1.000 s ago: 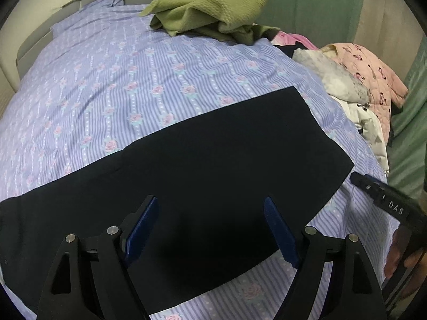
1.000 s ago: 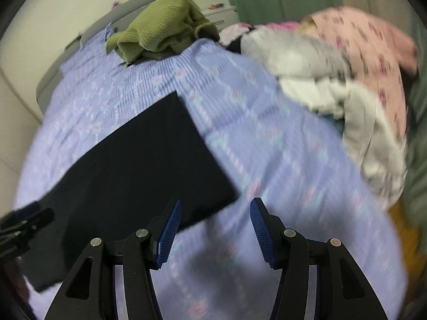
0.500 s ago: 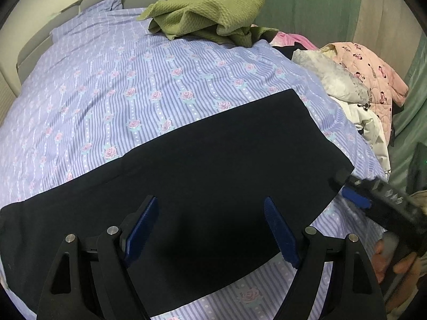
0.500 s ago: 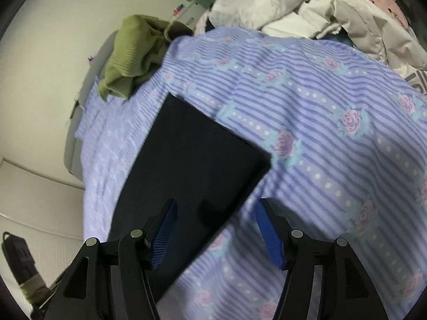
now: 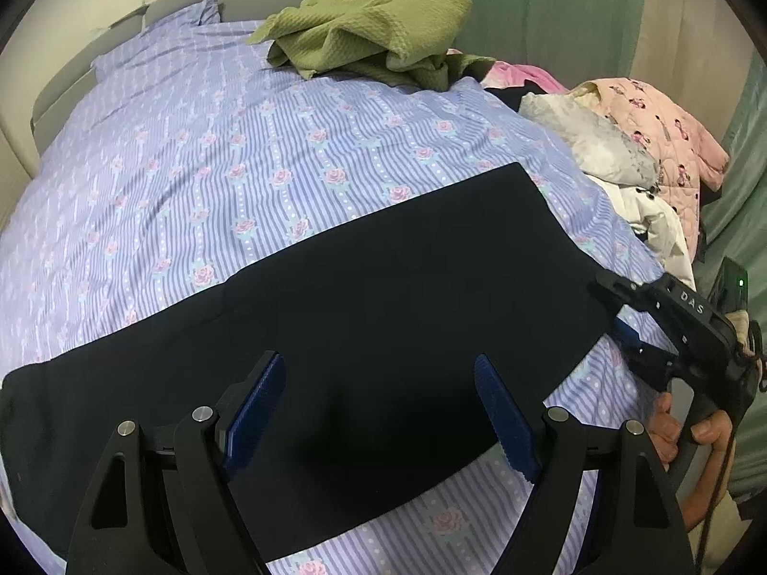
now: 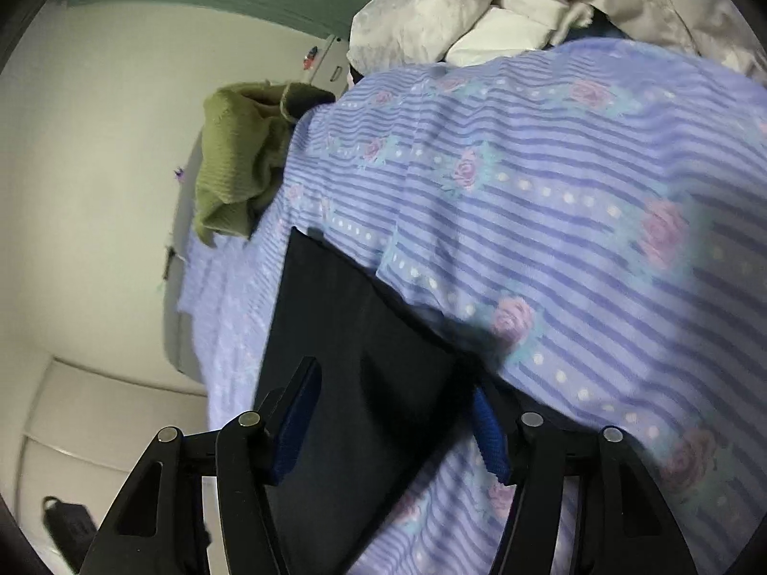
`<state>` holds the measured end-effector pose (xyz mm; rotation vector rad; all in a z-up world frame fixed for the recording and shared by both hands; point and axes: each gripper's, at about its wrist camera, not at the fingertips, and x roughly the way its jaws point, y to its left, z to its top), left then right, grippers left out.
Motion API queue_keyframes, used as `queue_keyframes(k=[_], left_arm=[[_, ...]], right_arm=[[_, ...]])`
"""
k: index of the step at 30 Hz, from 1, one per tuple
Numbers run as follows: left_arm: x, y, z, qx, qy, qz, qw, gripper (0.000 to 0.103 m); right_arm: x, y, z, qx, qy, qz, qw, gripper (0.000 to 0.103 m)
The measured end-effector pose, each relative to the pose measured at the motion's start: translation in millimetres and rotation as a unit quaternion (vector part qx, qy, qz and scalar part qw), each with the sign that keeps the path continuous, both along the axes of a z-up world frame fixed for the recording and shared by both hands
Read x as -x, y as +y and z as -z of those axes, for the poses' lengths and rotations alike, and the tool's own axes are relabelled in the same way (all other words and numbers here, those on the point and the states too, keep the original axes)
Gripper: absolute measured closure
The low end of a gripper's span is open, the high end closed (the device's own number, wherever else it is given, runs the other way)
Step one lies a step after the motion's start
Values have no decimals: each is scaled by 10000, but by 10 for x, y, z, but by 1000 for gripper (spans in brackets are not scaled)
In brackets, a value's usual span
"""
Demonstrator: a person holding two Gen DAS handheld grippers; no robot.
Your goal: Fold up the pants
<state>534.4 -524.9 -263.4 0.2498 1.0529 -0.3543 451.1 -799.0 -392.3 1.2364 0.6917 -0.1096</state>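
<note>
Dark pants [image 5: 383, 316] are laid flat in a long strip across the striped floral bedsheet [image 5: 239, 153]. Left gripper [image 5: 381, 412] is held wide above the middle, gripping nothing. Right gripper [image 6: 393, 412] is spread wide over the pants' end corner, the cloth seen between its blue pads, not clamped

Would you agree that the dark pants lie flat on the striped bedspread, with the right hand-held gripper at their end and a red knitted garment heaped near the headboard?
Nearly right, but the knitted garment near the headboard is olive green, not red, as the left wrist view shows. The rest stands: the dark pants lie flat on the striped bedspread, and the right hand-held gripper is at their end.
</note>
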Motion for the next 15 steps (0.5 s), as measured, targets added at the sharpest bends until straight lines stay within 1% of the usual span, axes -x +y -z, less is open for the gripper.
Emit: queue_keyframes(k=[1,2,3,6,9,10,11,12,13,15], left_arm=[[20,-16,0,-22,-20,37,10000,22],[39,-32,1,-51,-44,78,9999,22],[59,-50,4,-93,-68,104,9999,22],[102,-67,5,-83,-48,99,9999,22],[119,-19,-4,3,48,-75,10000,22],[115,6,-10,12,73,-147,9999,22],[114,39,-21,21,77,-221,9997,22],[114,79,-37,44,74,-291,9995,22],[115,135,-45,60,81,-363,9993,22],[119,265,-80,91,111,-540,9984,22]], right_arm=[[50,-4,45,-112,-27,58,9999,54],[70,-5,84,-160,-18,94,9998,63],[61,-7,120,-172,1,112,9998,67],[-49,-32,170,-325,14,131,9994,69],[-113,-26,116,-206,162,14,9997,70],[-120,-15,56,-87,270,-61,9996,72],[-115,-3,-6,34,293,-120,9995,80],[-105,19,-106,259,305,-230,9989,82],[-113,70,-260,677,385,-352,9963,84],[-137,213,-573,1497,451,-624,9857,88]])
